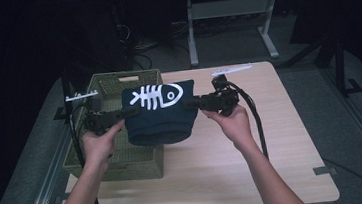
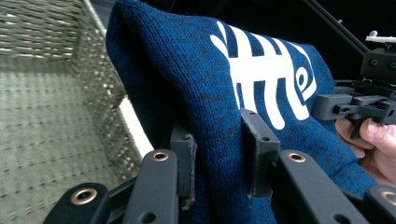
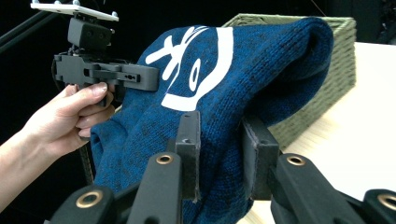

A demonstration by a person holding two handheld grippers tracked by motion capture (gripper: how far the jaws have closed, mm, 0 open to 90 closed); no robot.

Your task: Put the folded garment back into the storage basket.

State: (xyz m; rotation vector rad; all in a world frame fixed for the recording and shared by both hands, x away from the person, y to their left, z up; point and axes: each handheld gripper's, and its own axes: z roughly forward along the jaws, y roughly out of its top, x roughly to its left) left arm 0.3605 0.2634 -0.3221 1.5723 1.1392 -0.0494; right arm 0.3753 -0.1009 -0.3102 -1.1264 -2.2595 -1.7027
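Observation:
A dark blue knitted garment [image 1: 159,115] with a white fish-skeleton print hangs in the air between my two grippers, above the table and the basket's right edge. My left gripper [image 1: 126,114] is shut on its left edge; in the left gripper view the knit [image 2: 187,84] is pinched between the two pads [image 2: 219,154]. My right gripper [image 1: 191,102] is shut on its right edge, and the right gripper view shows the blue fabric [image 3: 252,60] bunched between the jaws [image 3: 219,154]. The lower part of the garment sags into a fold.
A green woven basket [image 1: 104,84] stands on the left side of the light wooden table [image 1: 235,167], partly under the garment. Table legs and cables lie on the dark floor behind. Metal rails run along both sides.

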